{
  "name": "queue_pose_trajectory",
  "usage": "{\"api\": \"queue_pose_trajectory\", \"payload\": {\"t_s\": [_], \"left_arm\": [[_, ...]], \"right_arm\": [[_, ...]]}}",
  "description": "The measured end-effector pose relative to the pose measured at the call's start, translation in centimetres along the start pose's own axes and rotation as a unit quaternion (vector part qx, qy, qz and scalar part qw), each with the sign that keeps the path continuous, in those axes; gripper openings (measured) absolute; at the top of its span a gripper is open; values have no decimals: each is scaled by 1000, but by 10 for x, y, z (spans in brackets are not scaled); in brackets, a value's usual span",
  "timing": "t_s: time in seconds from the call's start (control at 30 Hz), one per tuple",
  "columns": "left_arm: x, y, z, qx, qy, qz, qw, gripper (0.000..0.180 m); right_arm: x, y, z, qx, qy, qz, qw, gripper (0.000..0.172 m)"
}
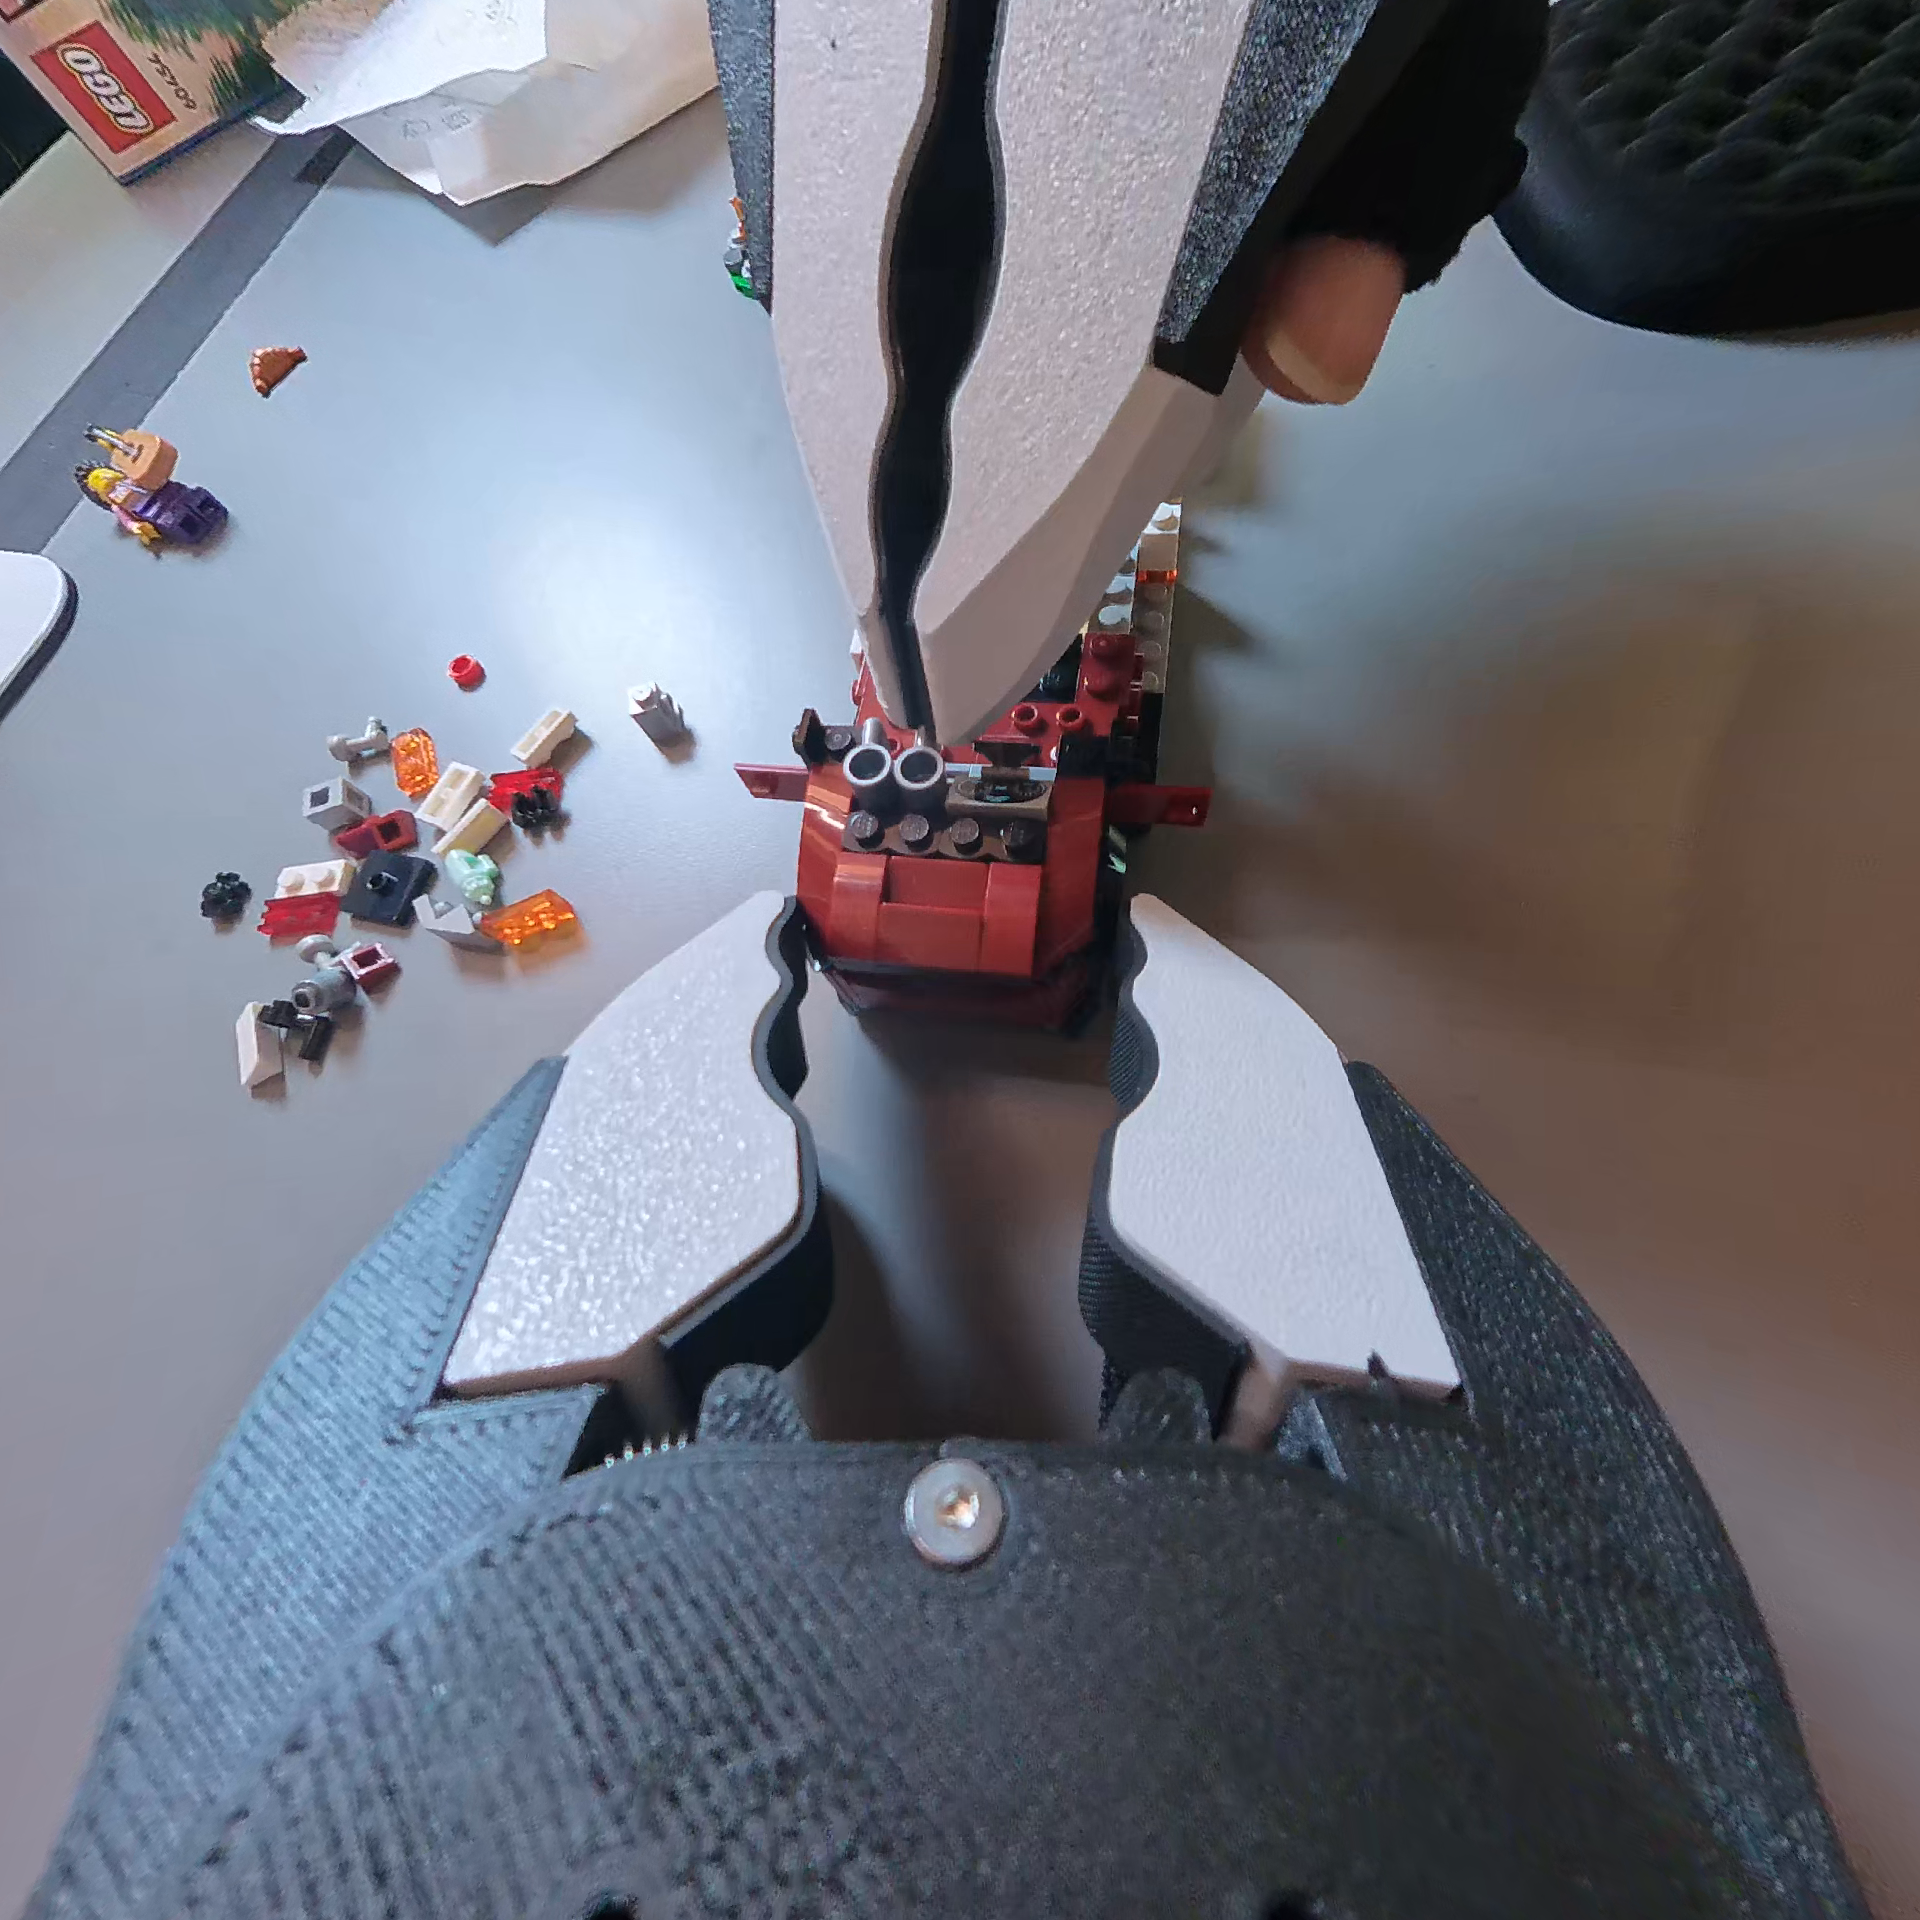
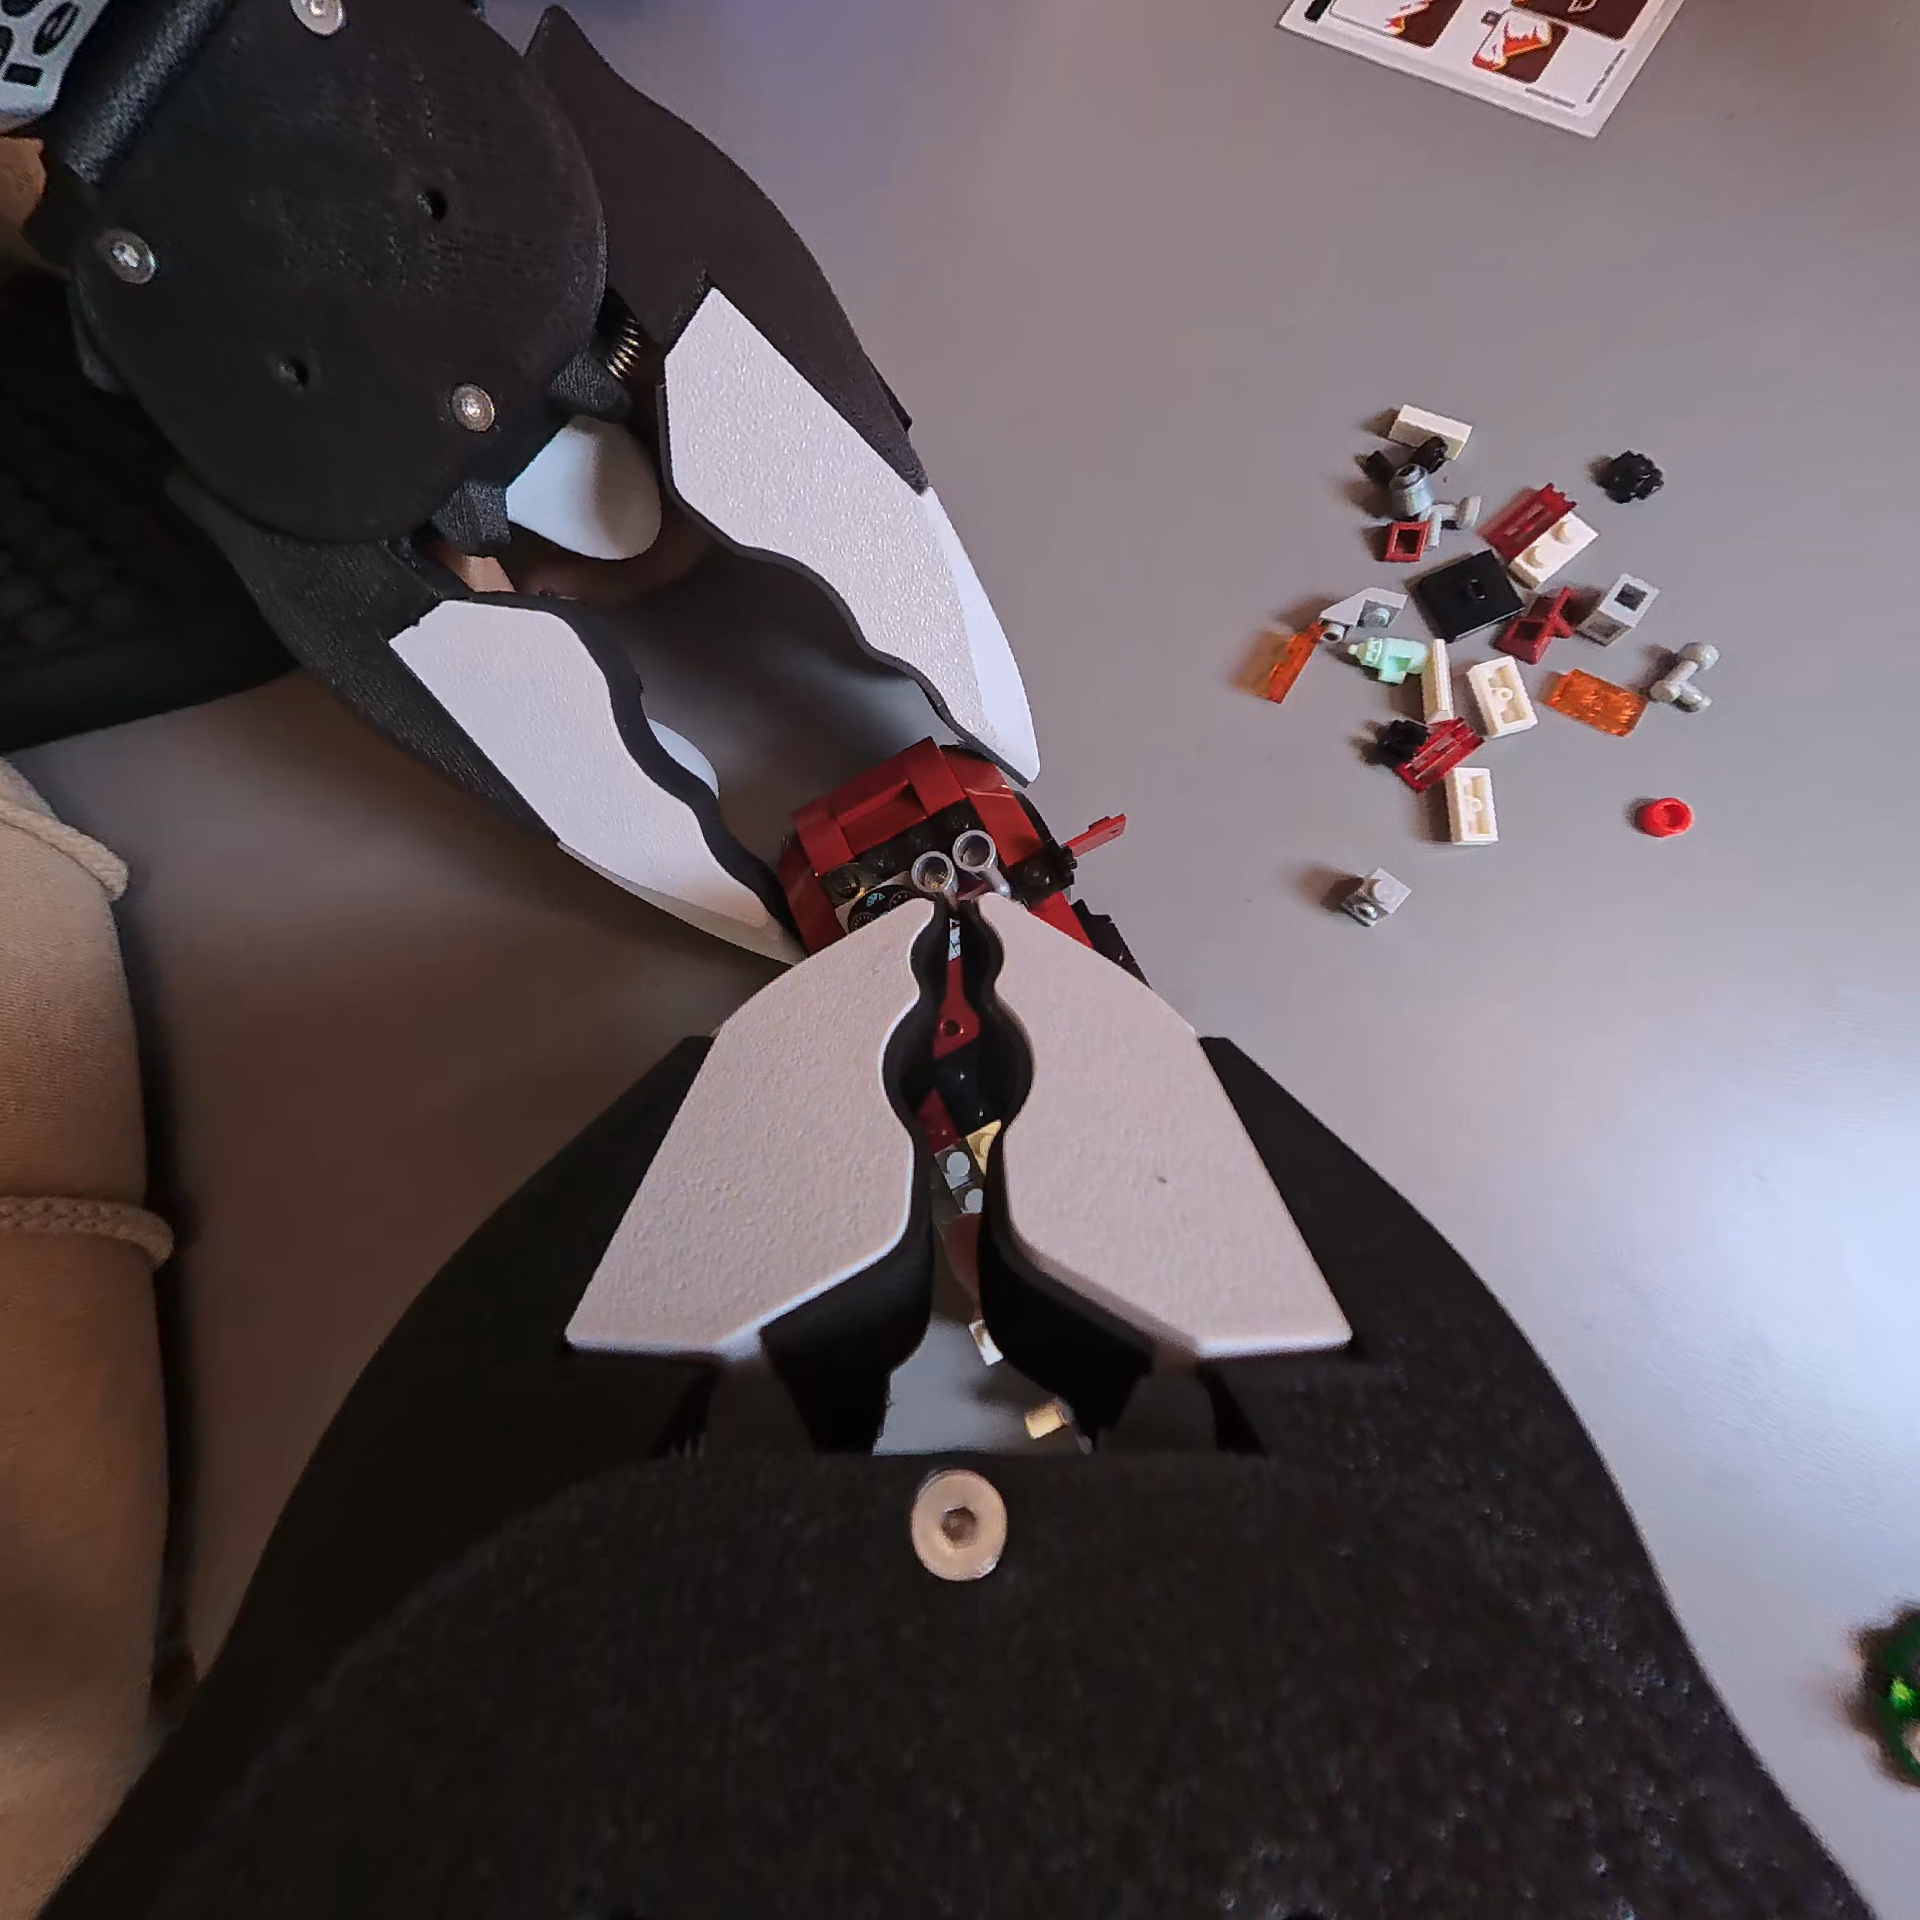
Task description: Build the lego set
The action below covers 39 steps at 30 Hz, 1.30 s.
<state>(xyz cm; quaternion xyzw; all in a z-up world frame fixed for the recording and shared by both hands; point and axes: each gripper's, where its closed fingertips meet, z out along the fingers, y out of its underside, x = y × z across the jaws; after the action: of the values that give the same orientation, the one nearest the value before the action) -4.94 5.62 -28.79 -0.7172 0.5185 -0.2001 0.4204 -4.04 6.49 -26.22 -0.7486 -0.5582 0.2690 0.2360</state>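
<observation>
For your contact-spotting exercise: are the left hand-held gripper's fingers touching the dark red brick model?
Touching. In the right wrist view, both fingers of the left hand-held gripper press the red model's sides.

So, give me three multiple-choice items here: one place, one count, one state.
1. In the left wrist view, where do the loose bricks lie from the red model? A left B right C on top
2. How many grey tubes top the model? A one B two C four
3. The right tongs' fingers stand: A wide apart B nearly together C out of view

Key: A, the pile is left of the model; B, two round openings sit side by side; B, only a thin slit shows between the tips.
</observation>
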Motion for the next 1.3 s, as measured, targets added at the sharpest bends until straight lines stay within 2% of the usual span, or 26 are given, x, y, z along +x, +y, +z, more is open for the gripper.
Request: {"api": "queue_pose_trajectory", "payload": {"t_s": [0.17, 0.27, 0.43, 0.77, 0.9, 1.17, 1.3], "left_arm": [[0, 0, 0, 0, 1, 1, 1000, 57], [-1, 0, 1, 1, 2, 1, 1000, 57], [-1, -1, 1, 1, 5, 3, 1000, 57], [-1, -1, 1, 2, 9, 5, 1000, 57], [-1, -1, 1, 2, 9, 6, 1000, 57], [-1, -1, 1, 1, 6, 3, 1000, 57], [-1, -1, 1, 1, 6, 2, 1000, 57]], "right_arm": [[4, -2, -4, 3, 5, -19, 1000, 2], [15, -4, -11, 12, 18, -79, 997, 4], [7, -5, -4, 22, -19, -153, 988, 12], [7, -6, 1, 4, -60, -191, 980, 4], [6, -6, 1, -4, -72, -174, 982, 2], [6, -5, 1, -10, -97, -58, 994, 2], [6, -5, 1, -11, -93, -32, 995, 2]]}}
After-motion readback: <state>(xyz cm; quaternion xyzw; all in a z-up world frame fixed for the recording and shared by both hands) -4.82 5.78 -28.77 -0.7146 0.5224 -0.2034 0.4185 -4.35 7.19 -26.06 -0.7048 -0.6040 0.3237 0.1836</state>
